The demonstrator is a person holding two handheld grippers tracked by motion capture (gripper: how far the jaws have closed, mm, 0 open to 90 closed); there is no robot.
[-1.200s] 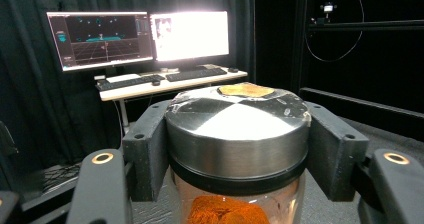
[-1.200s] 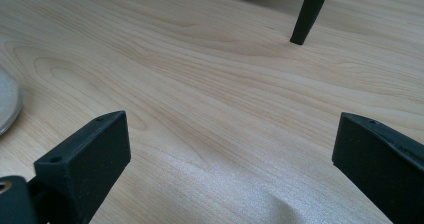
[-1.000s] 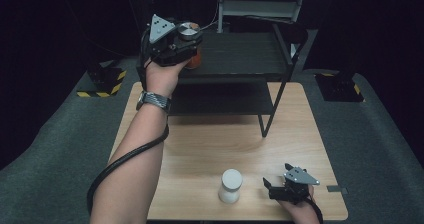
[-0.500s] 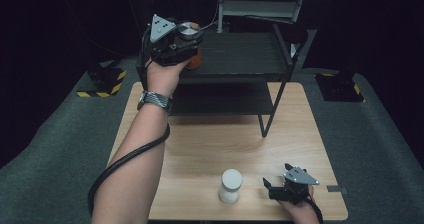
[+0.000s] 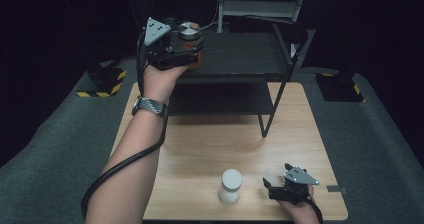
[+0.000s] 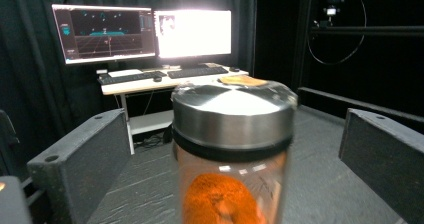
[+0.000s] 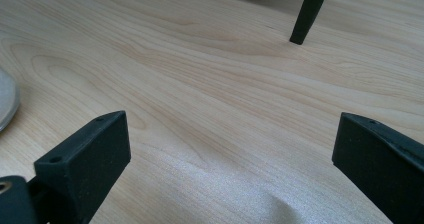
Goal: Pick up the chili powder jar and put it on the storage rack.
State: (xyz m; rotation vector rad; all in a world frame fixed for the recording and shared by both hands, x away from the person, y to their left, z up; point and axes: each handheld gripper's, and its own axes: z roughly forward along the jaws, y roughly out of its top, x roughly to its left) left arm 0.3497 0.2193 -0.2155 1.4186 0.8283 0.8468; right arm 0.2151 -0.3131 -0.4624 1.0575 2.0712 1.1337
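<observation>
Looking along my left gripper (image 5: pixel 192 48), I see its jaws have just been opening and now stand wide on either side of the spice jar (image 6: pixel 231 149), clear of the glass. The jar, with its steel lid and orange powder, stands upright on the black shelf (image 5: pixel 240 59) at the far end of the table (image 5: pixel 280 134). I judge that placement done, bar backing the hand away. My right gripper (image 5: pixel 267 186) rests low on the table, jaws wide and empty, beside the white jar (image 5: pixel 231 185), which I take as next.
</observation>
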